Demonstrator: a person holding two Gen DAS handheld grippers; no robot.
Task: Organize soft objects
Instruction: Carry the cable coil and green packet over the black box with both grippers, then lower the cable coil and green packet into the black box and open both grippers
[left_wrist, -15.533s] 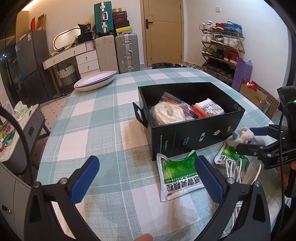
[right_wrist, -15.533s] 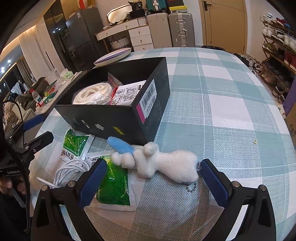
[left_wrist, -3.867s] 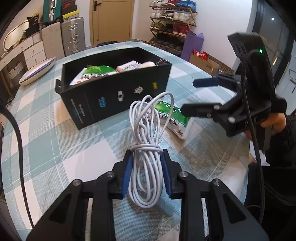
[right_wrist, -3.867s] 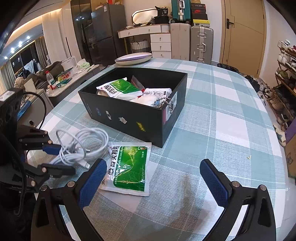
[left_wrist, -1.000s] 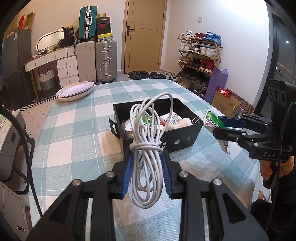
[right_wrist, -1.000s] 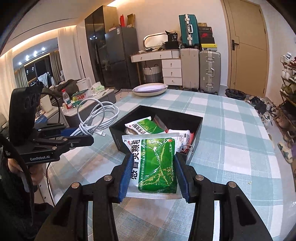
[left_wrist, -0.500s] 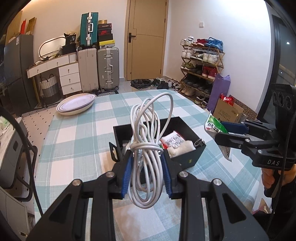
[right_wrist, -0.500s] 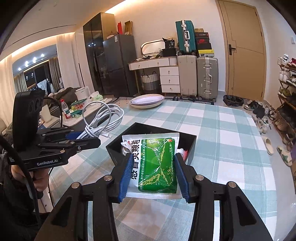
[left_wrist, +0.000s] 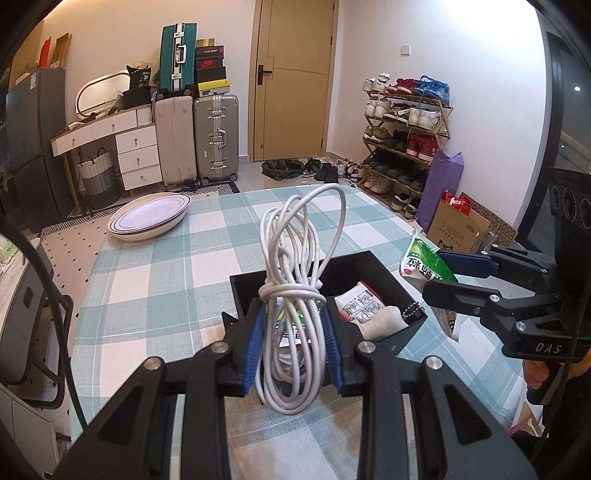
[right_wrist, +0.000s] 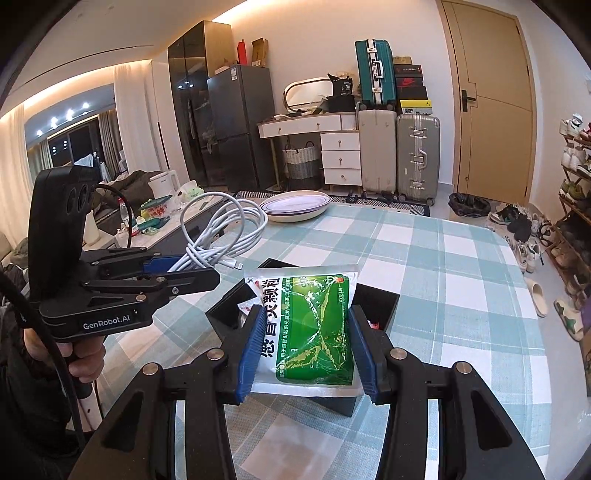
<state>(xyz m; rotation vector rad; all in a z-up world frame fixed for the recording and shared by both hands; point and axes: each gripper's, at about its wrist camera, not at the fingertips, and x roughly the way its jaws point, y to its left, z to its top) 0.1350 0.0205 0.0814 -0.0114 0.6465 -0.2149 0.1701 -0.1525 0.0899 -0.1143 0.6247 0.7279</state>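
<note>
Jaws of both grippers are clamped, the left gripper (left_wrist: 291, 354) on a coiled white cable (left_wrist: 295, 295) and the right gripper (right_wrist: 304, 354) on a green sachet (right_wrist: 314, 325), both held above the black box (left_wrist: 391, 284) on the table (left_wrist: 166, 273), which already holds several packets, so these two seemingly remain to go in.

The left tool (left_wrist: 291, 347) pointed forward and downward, its blue pads (left_wrist: 252, 345) closed narrowly on the coiled white cable (left_wrist: 295, 295), which stood upright between them. The right tool (right_wrist: 306, 350) was tilted down likewise, its pads (right_wrist: 251, 350) pressed on both sides of the green sachet (right_wrist: 314, 325). From the left wrist camera the right tool sat at three o'clock; from the right wrist camera the left tool sat at nine o'clock, a hand (right_wrist: 70, 358) wrapped around its grip.
</note>
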